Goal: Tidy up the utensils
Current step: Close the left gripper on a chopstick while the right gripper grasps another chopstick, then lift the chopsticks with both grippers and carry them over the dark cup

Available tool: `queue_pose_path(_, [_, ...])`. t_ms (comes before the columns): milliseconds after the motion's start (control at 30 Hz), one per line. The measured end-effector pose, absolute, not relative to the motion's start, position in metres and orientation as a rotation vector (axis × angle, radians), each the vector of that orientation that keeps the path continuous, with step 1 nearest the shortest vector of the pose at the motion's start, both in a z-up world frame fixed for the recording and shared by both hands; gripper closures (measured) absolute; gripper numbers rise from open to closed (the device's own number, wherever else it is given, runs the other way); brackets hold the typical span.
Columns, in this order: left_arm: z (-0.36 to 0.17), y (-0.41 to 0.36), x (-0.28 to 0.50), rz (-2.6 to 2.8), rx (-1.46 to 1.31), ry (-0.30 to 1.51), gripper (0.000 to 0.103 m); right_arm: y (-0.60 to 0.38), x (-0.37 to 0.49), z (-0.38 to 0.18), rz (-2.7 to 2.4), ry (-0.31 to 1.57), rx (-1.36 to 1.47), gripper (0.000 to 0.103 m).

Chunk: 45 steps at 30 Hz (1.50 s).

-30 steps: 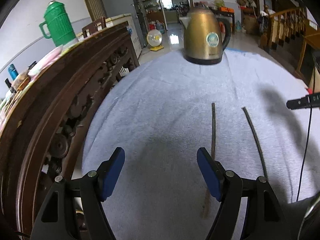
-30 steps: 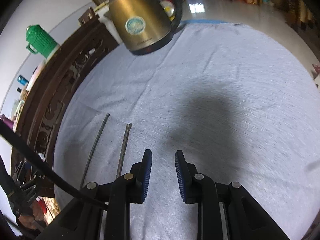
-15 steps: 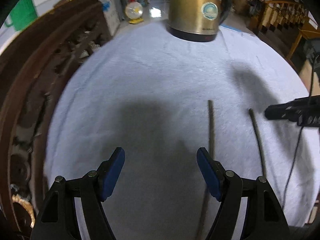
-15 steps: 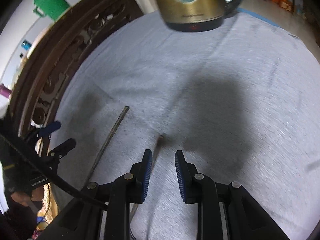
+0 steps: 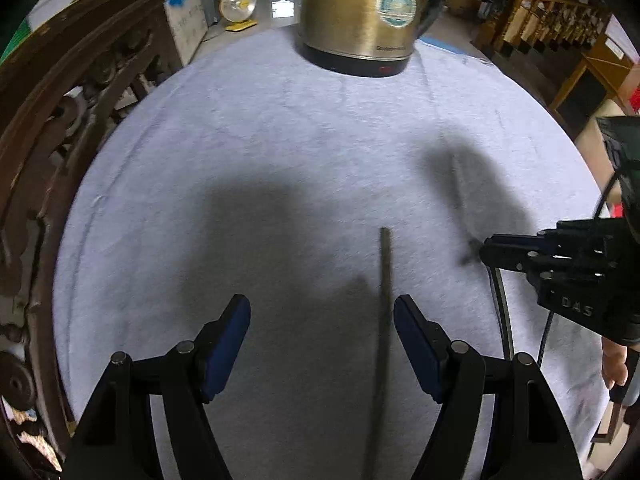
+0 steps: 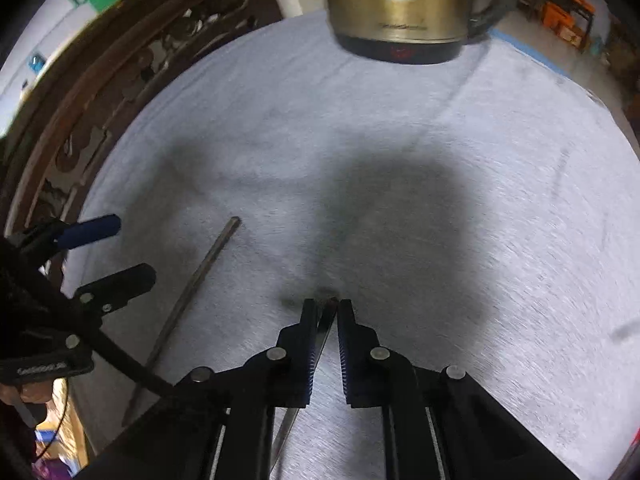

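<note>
Jaws of our right gripper point(image 6: 329, 307) are closing on the thin dark metal chopstick point(image 6: 325, 322) at six o'clock; previously wider apart. Our left gripper point(image 5: 322, 320) is hovering open over the brown wooden chopstick point(image 5: 385, 280).

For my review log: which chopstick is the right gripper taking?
Start at the brass-coloured metal kettle on the grey cloth. Two thin dark chopsticks lie nearer the camera. It is the one between the closing right gripper, not the free one.
</note>
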<state>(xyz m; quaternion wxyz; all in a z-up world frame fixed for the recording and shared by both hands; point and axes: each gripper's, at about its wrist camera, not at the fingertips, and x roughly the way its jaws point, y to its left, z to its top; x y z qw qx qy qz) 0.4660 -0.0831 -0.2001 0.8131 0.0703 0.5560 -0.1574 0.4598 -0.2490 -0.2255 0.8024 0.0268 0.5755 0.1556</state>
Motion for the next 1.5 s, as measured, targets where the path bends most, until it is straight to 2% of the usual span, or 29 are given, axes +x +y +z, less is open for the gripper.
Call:
queue_pose_path(200, [-0.217, -0.119, 0.485, -0.401, 0.142, 1.261, 0.028, -0.295, 0.45, -0.219, 0.245, 1.19, 0.125, 0.093])
queue_pose_path(267, [-0.226, -0.127, 0.49, -0.412, 0.141, 1.29, 0.035, -0.307, 0.447, -0.22, 0.226, 1.189, 0.144, 0.093])
queue_pose_path(300, [-0.226, -0.129, 0.491, -0.405, 0.151, 1.262, 0.04, -0.312, 0.445, -0.221, 0.222, 1.19, 0.153, 0.093])
queue_pose_path(367, [-0.228, -0.131, 0.494, -0.412, 0.148, 1.256, 0.058, -0.317, 0.441, -0.221, 0.214, 1.182, 0.173, 0.093])
queue_pose_path(433, [-0.23, -0.131, 0.497, -0.438, 0.118, 1.265, 0.094, -0.32, 0.437, -0.218, 0.218, 1.163, 0.193, 0.093])
queue_pose_path(467, [-0.233, -0.13, 0.499, -0.45, 0.101, 1.278, 0.097, -0.321, 0.436, -0.216, 0.218, 1.155, 0.199, 0.093])
queue_pose_path(667, [-0.22, -0.12, 0.477, -0.444, 0.108, 1.193, 0.098, -0.334, 0.414, -0.19, 0.212, 1.08, 0.233, 0.093])
queue_pose_path(933, [-0.143, -0.098, 0.417, -0.449, 0.086, 0.96, 0.098, -0.359, 0.357, -0.132, 0.149, 0.893, 0.287, 0.095])
queue_pose_path(1233, [-0.077, -0.072, 0.304, -0.456, 0.063, 0.707, 0.098, -0.361, 0.27, -0.092, 0.089, 0.708, 0.317, 0.096])
queue_pose_path(1500, [-0.041, -0.06, 0.24, -0.456, 0.045, 0.562, 0.098, -0.363, 0.207, -0.063, 0.048, 0.587, 0.331, 0.096])
